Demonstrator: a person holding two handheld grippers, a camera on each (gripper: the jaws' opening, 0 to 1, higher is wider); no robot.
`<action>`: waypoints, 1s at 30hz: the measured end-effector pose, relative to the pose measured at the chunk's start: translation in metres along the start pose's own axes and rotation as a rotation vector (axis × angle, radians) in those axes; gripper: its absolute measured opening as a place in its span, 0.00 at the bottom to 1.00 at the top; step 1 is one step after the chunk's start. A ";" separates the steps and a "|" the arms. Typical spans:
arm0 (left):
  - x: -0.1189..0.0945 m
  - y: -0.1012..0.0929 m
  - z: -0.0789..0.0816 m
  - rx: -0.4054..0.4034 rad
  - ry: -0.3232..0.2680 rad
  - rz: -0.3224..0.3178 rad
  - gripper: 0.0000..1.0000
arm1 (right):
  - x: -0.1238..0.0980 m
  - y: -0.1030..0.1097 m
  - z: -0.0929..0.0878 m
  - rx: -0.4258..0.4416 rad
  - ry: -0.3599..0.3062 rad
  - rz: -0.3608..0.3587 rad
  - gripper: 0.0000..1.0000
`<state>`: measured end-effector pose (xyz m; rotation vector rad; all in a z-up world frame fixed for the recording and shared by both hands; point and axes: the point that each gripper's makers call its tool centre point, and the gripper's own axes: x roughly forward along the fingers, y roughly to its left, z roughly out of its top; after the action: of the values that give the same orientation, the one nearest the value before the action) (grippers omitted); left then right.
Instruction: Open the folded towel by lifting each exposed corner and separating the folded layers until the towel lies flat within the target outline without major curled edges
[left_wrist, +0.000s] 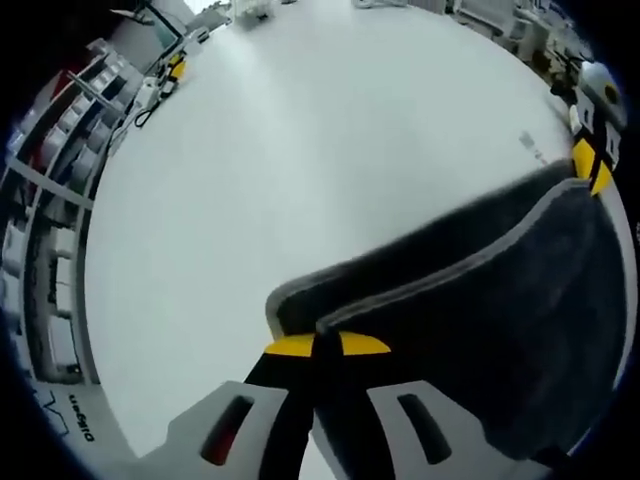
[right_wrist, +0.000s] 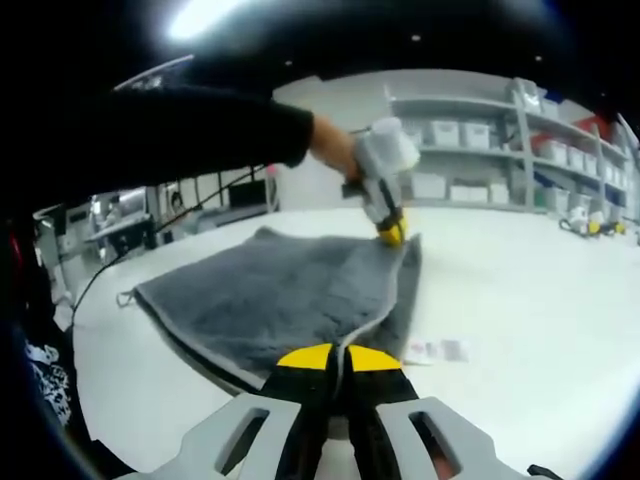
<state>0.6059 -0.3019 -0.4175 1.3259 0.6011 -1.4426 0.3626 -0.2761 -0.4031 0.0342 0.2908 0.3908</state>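
A dark grey towel (right_wrist: 270, 285) with a pale trim lies on the white table (left_wrist: 300, 150), still doubled over in layers. In the left gripper view my left gripper (left_wrist: 326, 346) is shut on a near corner of the towel (left_wrist: 500, 330), its yellow tips pinching the edge. At the far right my right gripper (left_wrist: 592, 165) holds another corner. In the right gripper view my right gripper (right_wrist: 338, 357) is shut on the towel's near corner. My left gripper (right_wrist: 392, 232), held by a hand in a black sleeve, grips the far corner.
A small printed label (right_wrist: 437, 350) lies on the table beside the towel. Shelves with white bins (right_wrist: 470, 135) line the back wall. More racks (left_wrist: 60, 200) and a cable (left_wrist: 150, 105) stand past the table's far edge.
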 end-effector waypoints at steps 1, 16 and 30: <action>0.000 0.000 0.000 0.000 -0.003 0.000 0.04 | 0.000 0.000 0.000 0.003 0.000 0.001 0.00; -0.017 0.012 0.003 0.010 -0.027 0.002 0.02 | -0.007 0.004 0.013 0.067 -0.067 0.041 0.00; -0.036 0.018 0.011 0.135 -0.116 0.128 0.02 | -0.009 0.008 0.024 0.102 -0.098 0.061 0.00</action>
<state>0.6121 -0.3047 -0.3762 1.3500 0.3414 -1.4632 0.3585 -0.2718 -0.3772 0.1616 0.2132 0.4332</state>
